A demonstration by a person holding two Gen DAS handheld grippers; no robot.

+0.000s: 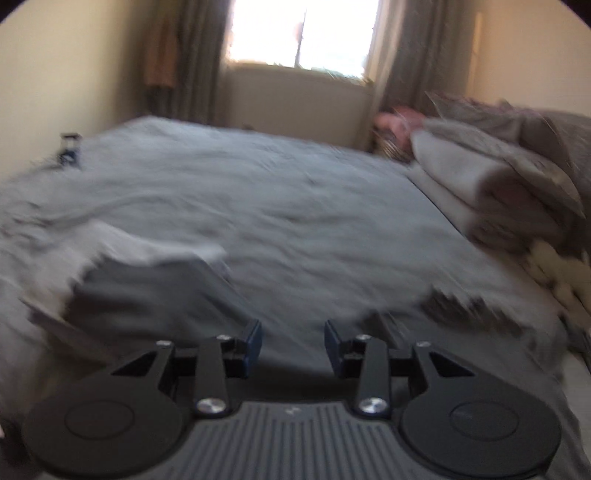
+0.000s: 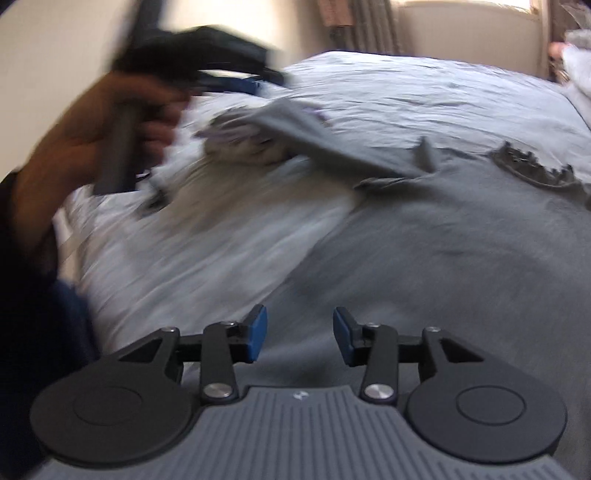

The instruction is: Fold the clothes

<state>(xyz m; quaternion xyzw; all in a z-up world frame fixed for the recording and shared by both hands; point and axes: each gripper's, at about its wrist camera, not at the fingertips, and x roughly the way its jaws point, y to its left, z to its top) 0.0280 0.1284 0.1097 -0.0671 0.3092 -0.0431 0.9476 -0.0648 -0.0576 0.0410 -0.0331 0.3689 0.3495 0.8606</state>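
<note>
- Bedroom scene, much of it motion-blurred: a bed [image 1: 295, 192] with a pale grey cover fills both views, and the grey garment [image 2: 424, 240] lies spread on it
- Right gripper [image 2: 300, 338]: its blue-padded fingers [image 2: 256, 334] stand apart with nothing between them, and grey cloth lies right under and ahead of the tips, filling the ground to their right
- Left gripper [image 1: 293, 349]: fingers likewise parted and empty; a dark grey flap of the garment [image 1: 155, 291] lies just ahead and to the left of its tips, raised or turned over, though blur hides which
- Farther ahead of the right fingers a long grey sleeve [image 2: 332, 140] runs from up-left to down-right, its long axis slanting across the view; its far end sits on a crumpled pale bundle [image 2: 243, 147]
- Seen from the right wrist, the person's left hand [image 2: 85, 140] grips its tool above that sleeve end, so the left gripper looks nearer the sleeve, the right nearer the body of the garment
- A jagged dark print or trim [image 2: 535, 166] shows on the cloth to the right
- Beyond: stacked pillows [image 1: 498, 177] to the right, then curtains [image 1: 199, 55] and a bright window [image 1: 303, 33]
- Whether a fold already lies in place, I cannot tell
</note>
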